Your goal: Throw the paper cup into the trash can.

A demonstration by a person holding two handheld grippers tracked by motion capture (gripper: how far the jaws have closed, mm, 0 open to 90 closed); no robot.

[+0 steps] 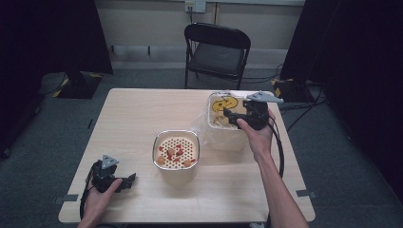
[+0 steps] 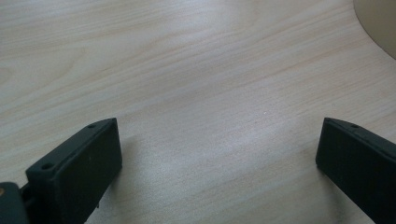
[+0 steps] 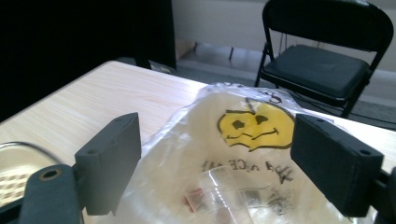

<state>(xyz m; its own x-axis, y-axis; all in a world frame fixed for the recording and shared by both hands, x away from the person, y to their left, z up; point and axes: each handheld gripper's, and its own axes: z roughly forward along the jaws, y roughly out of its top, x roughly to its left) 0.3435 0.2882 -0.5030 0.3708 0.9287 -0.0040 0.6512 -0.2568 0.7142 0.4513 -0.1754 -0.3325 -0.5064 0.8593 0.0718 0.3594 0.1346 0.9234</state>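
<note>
A cream pot (image 1: pixel 176 171) stands at the middle of the table; its perforated insert (image 1: pixel 177 148) carries several small orange and red pieces. To its right is a tub lined with a clear plastic bag (image 1: pixel 219 124) printed with a yellow smiley face (image 3: pixel 254 125). My right gripper (image 1: pixel 228 115) hovers over the bag's mouth, open, with nothing pressed between its jaws (image 3: pixel 217 156). Small clear wrappers (image 3: pixel 219 191) lie inside the bag. My left gripper (image 1: pixel 129 182) rests open near the table's front left, jaws wide over bare wood (image 2: pixel 219 154).
The light wooden table (image 1: pixel 138 114) is bare to the left and at the back. A black folding chair (image 1: pixel 217 50) stands behind its far edge. Cables run on the floor at the right. The pot's wall (image 2: pixel 380 23) shows at the top right of the left gripper view.
</note>
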